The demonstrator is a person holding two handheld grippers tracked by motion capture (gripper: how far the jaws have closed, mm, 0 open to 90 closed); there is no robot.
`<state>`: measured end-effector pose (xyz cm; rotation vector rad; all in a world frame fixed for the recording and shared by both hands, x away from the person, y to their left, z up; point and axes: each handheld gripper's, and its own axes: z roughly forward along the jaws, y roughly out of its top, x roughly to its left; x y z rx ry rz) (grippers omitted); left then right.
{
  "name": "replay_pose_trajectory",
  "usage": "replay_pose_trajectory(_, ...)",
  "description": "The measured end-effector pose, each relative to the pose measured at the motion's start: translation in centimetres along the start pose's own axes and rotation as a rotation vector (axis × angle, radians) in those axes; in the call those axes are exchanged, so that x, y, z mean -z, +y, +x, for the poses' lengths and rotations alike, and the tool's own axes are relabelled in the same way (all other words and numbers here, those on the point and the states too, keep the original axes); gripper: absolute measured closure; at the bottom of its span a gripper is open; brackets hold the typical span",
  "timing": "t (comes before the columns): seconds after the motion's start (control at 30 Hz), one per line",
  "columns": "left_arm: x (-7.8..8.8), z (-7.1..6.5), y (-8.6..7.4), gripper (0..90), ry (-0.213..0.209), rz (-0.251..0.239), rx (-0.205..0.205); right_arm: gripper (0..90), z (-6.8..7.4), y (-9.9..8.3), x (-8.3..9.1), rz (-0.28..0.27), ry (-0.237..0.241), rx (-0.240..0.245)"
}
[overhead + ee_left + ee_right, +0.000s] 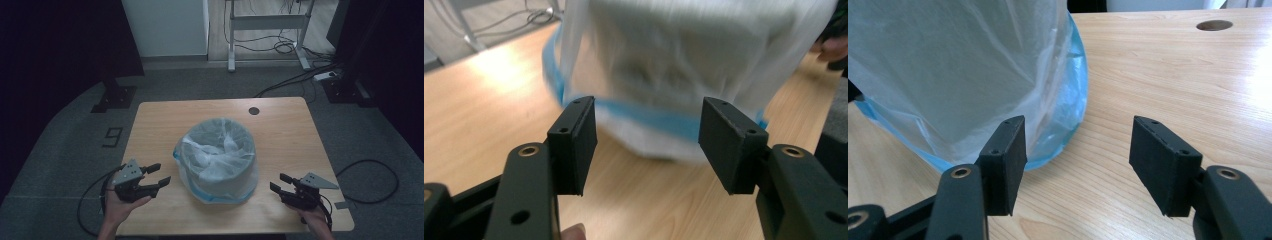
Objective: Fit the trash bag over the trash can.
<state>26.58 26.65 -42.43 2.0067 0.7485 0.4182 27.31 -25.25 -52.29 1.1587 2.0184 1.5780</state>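
- A round bin [220, 162] lined with a clear plastic bag [216, 150] stands near the middle of the wooden counter [285, 130]; the bag's blue-edged hem [220, 198] lies spread on the wood around the bin's foot
- The left gripper [156, 175] sits to the left of the bin, held low in the person's left hand [120, 205], forearm coming up from the near edge; its jaws point level toward the bin's lower side and stand wide apart with nothing between them, short of the bag
- The right gripper [280, 183] sits to the right of the bin, gripped by the right hand [316, 217]; its jaws aim at the bin's foot, also wide and empty, close beside the hem [1058, 140] without touching
- A dark round hole [254, 110] lies in the counter beyond the bin
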Motion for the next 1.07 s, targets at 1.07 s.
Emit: replay_pose_trajectory(1.07,-1.6,1.9,-8.0,36.9,0.038,0.033,0.145,37.7,-0.8,-1.2,-0.5,0.039,-0.053,0.012)
